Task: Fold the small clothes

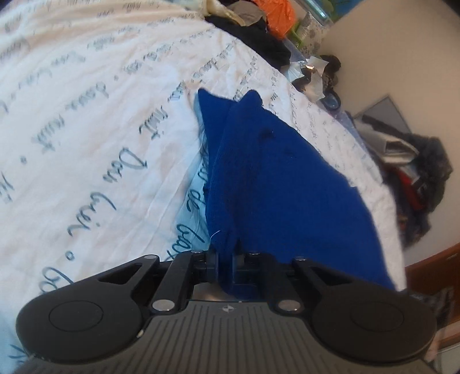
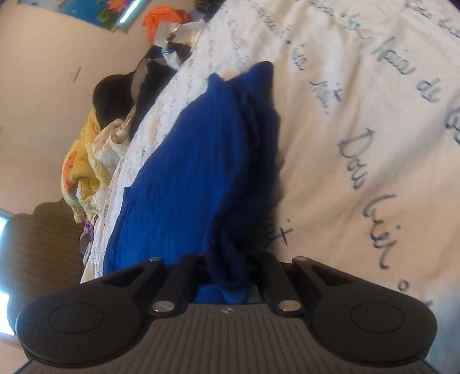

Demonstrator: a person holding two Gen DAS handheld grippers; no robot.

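Observation:
A blue knit garment (image 1: 267,172) hangs stretched over a white bedsheet with dark handwriting print (image 1: 86,120). My left gripper (image 1: 227,259) is shut on one edge of the garment, cloth pinched between its jaws. In the right wrist view the same blue garment (image 2: 189,178) runs away from my right gripper (image 2: 227,267), which is shut on another edge of it, with cloth bunched between the jaws. The garment is lifted at both held edges and its far end rests on the printed sheet (image 2: 359,129). The fingertips are hidden by cloth.
A pile of dark and orange clothes (image 1: 267,26) lies at the bed's far end, with more clutter (image 1: 417,178) beside the bed on the right. In the right wrist view yellow and white clothes (image 2: 92,161) lie along the bed's left edge by a wall (image 2: 43,86).

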